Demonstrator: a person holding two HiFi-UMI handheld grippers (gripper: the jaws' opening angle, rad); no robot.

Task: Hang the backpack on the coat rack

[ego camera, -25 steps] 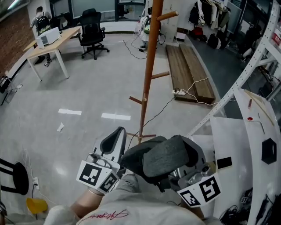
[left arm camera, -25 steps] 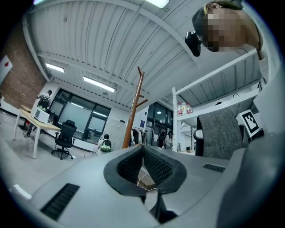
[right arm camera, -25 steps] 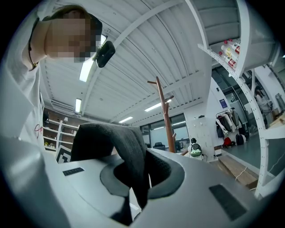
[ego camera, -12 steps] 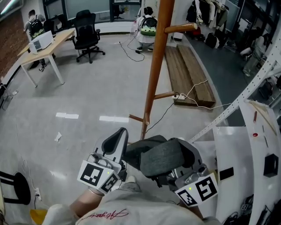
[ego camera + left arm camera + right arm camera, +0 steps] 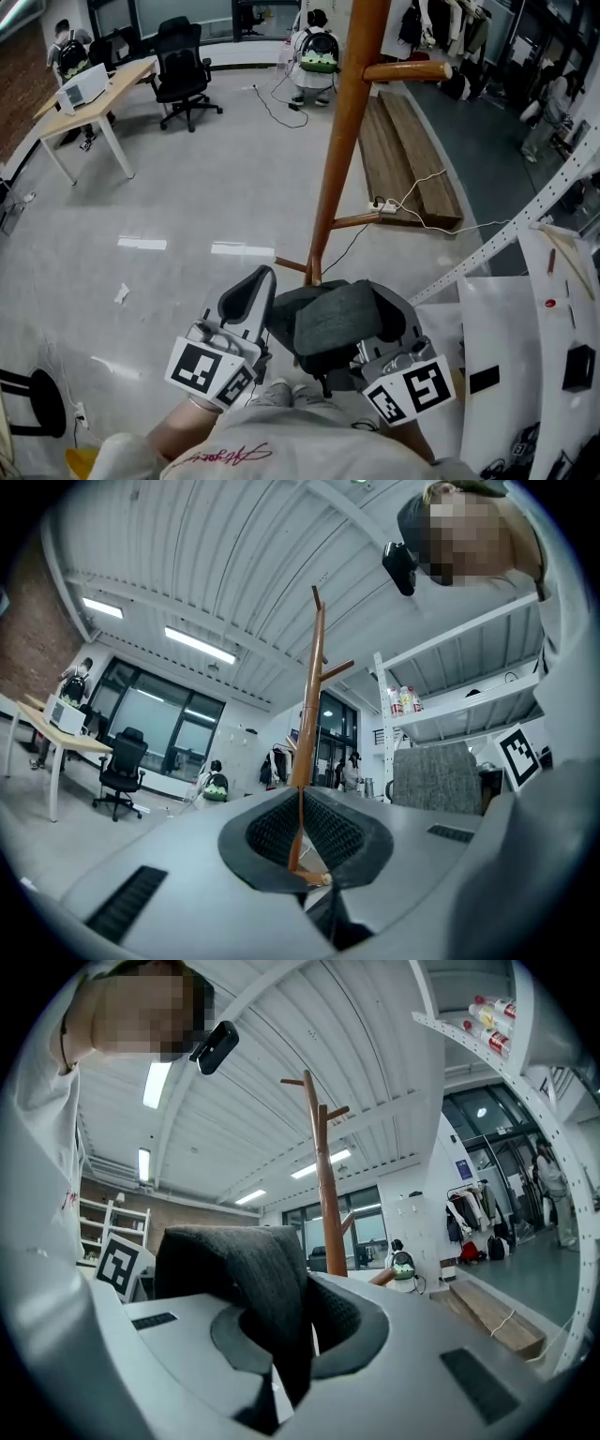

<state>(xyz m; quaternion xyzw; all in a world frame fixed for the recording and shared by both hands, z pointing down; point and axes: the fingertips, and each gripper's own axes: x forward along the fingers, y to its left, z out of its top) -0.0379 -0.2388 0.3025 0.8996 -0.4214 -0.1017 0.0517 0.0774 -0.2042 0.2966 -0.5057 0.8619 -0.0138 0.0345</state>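
Observation:
The wooden coat rack point(image 5: 337, 159) stands close ahead, with a peg point(image 5: 408, 70) sticking out to the right near the top. A dark grey backpack point(image 5: 337, 319) hangs in front of me between both grippers. In the right gripper view my right gripper point(image 5: 300, 1335) is shut on a thick fold of the backpack point(image 5: 248, 1269). In the head view the bag hides its jaws. My left gripper point(image 5: 251, 286) is beside the bag's left edge. Its pads are nearly together with nothing seen between them, and the rack pole point(image 5: 314, 696) shows through the slit.
A white table point(image 5: 506, 337) and a perforated shelf beam point(image 5: 525, 220) are at the right. Wooden planks point(image 5: 412, 150) and a power strip with cable point(image 5: 384, 202) lie behind the rack. A desk point(image 5: 94, 94), an office chair point(image 5: 183, 66) and a seated person point(image 5: 314, 42) are far off.
Both grippers and the backpack have moved toward the coat rack. The pole and its upper peg now look larger and nearer.

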